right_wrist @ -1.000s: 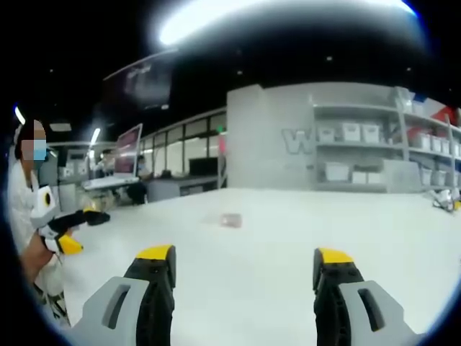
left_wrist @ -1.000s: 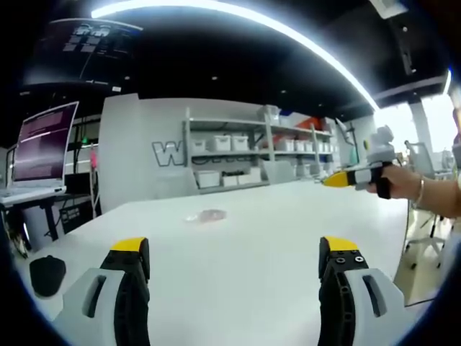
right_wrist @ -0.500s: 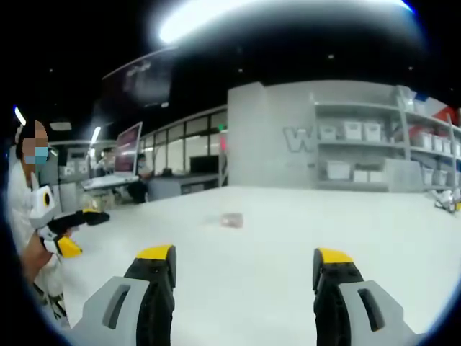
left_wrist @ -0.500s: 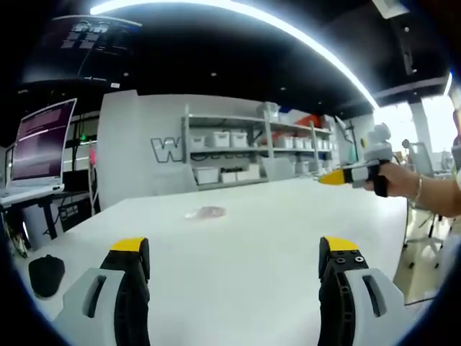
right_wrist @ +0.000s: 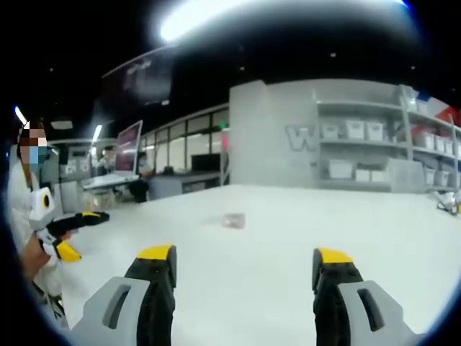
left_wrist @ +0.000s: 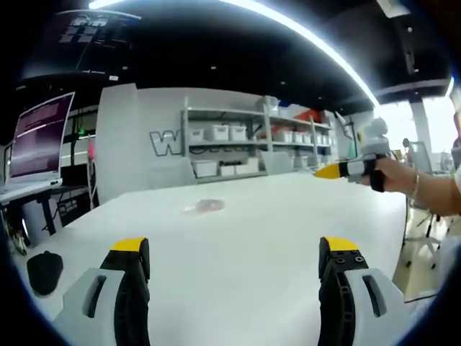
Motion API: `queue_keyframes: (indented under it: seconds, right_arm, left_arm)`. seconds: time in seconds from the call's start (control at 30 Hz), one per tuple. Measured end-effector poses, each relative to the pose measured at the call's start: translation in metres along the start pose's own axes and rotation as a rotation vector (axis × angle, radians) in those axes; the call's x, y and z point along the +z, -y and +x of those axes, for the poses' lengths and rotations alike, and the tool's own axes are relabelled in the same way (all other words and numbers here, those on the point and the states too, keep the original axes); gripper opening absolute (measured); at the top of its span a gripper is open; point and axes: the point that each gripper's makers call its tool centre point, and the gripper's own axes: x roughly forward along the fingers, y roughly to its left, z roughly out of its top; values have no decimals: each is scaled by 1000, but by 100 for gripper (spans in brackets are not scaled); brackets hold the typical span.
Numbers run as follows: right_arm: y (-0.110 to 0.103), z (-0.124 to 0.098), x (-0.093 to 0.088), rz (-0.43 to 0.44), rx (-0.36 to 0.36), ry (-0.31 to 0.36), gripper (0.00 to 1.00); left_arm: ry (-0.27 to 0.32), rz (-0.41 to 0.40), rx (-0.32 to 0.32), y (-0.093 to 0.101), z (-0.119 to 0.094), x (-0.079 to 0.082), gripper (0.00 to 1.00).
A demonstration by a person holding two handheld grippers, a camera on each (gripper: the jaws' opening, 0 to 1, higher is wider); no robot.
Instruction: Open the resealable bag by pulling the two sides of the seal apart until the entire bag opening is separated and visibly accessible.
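Observation:
A small clear resealable bag (left_wrist: 204, 207) lies flat on the white table (left_wrist: 274, 238), far ahead of both grippers; in the right gripper view the bag (right_wrist: 232, 220) is a small pale patch. My left gripper (left_wrist: 234, 252) is open above the table's near part, nothing between its yellow-tipped jaws. My right gripper (right_wrist: 238, 259) is open too, and holds nothing. In the left gripper view the right gripper (left_wrist: 344, 170) shows at the right, held by a hand. In the right gripper view the left gripper (right_wrist: 68, 231) shows at the left.
A black mouse-like object (left_wrist: 42, 272) rests at the table's left edge. A laptop (left_wrist: 39, 148) stands on a desk at left. Shelves with white bins (left_wrist: 238, 148) line the far wall. A person (right_wrist: 25, 209) stands at left in the right gripper view.
Both views have tilted slightly, so the table and the bag sit a little differently in frame. The bag has not moved. Both grippers stay open.

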Motion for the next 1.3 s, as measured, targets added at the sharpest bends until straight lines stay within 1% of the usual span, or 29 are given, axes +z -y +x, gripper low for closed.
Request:
queue_keyframes:
  seconds: [0.27,0.53,0.87,1.13,1.3]
  right_arm:
    - [0,2,-6,-2,4,-16,77]
    - [-2,7,-5,1,17,-16,76]
    - [-1,13,-3,-14,21,-29,75]
    - [-4,20,-1,-27,26,-39,75]
    - [-11,26,-1,-31,36,-44,75]
  left_arm:
    - [-3,-7,0,1,2,0,96]
    - [-5,-5,1,2,5,3,96]
    - [-10,-7,-3,2,10,3,96]
    - [-13,-7,-6,0,10,3,96]
    - [-18,-8,-10,1,9,3,96]
